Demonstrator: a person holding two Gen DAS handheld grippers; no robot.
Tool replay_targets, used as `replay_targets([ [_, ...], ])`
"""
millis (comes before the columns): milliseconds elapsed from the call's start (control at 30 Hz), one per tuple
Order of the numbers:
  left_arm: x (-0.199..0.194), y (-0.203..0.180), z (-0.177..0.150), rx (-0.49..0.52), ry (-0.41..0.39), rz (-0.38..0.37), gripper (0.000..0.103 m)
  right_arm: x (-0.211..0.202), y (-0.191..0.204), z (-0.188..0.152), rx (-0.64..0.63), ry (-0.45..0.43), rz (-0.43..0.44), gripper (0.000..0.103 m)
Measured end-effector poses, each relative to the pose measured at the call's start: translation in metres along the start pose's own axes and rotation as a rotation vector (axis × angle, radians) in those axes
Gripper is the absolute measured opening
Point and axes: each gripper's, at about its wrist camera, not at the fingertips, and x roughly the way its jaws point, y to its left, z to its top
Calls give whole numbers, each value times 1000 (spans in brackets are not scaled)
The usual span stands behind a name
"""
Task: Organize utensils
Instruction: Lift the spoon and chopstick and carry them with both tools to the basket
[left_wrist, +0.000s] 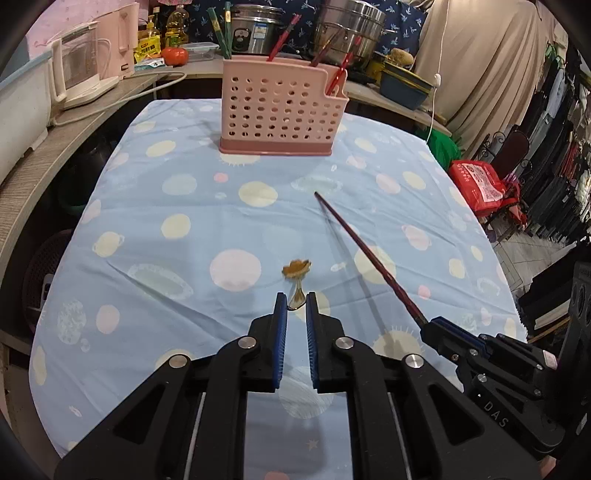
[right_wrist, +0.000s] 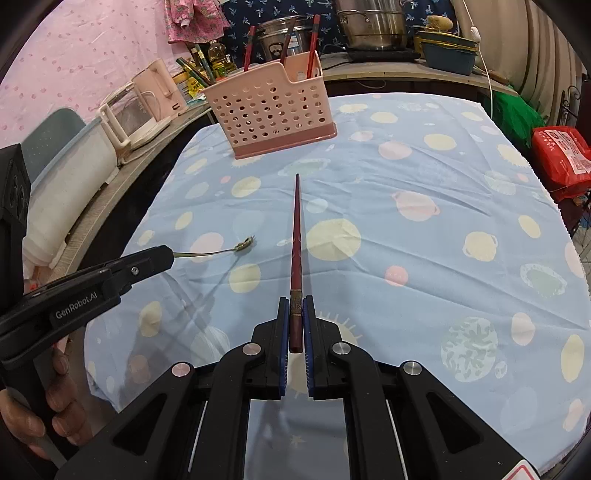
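Observation:
My left gripper (left_wrist: 296, 295) is shut on a small gold spoon (left_wrist: 296, 271), whose leaf-shaped end sticks out ahead, lifted off the planet-print cloth (left_wrist: 184, 258). In the right wrist view the same left gripper (right_wrist: 168, 254) comes in from the left with the gold spoon (right_wrist: 221, 252) held level. My right gripper (right_wrist: 296, 301) is shut on the thick end of a dark red chopstick (right_wrist: 296, 236) that points toward the pink perforated holder (right_wrist: 269, 110). The left wrist view shows the right gripper (left_wrist: 428, 326) with the chopstick (left_wrist: 362, 247). The holder (left_wrist: 280, 107) stands at the far edge with red and green chopsticks upright in it.
A pale kettle (left_wrist: 77, 70), steel pots (left_wrist: 351, 29), oil bottles and a tomato (left_wrist: 174, 55) line the counter behind and left of the table. A red bag (left_wrist: 476, 181) and hanging clothes are off the right edge. A hand (right_wrist: 55, 406) grips the left gripper's handle.

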Motion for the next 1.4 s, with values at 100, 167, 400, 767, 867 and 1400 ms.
replay_targets([
  [100,-6,1,6,-4,-15,-6,9,-3,2,5,-2,-10,10,7],
  [167,-9,1,11,-5,-27,-9,6,-6,4,9,0,-17,18,7],
  [400,-16,4,29,-4,-57,-15,1,-16,6,28,6,-57,36,7],
  [767,-32,7,61,-6,-111,-25,0,-38,9,67,3,-142,64,7],
  [867,-41,5,73,3,-135,-27,0,-48,11,82,-3,-178,68,7],
  [1400,-77,5,189,63,-322,-11,0,-84,23,214,-48,-392,83,7],
])
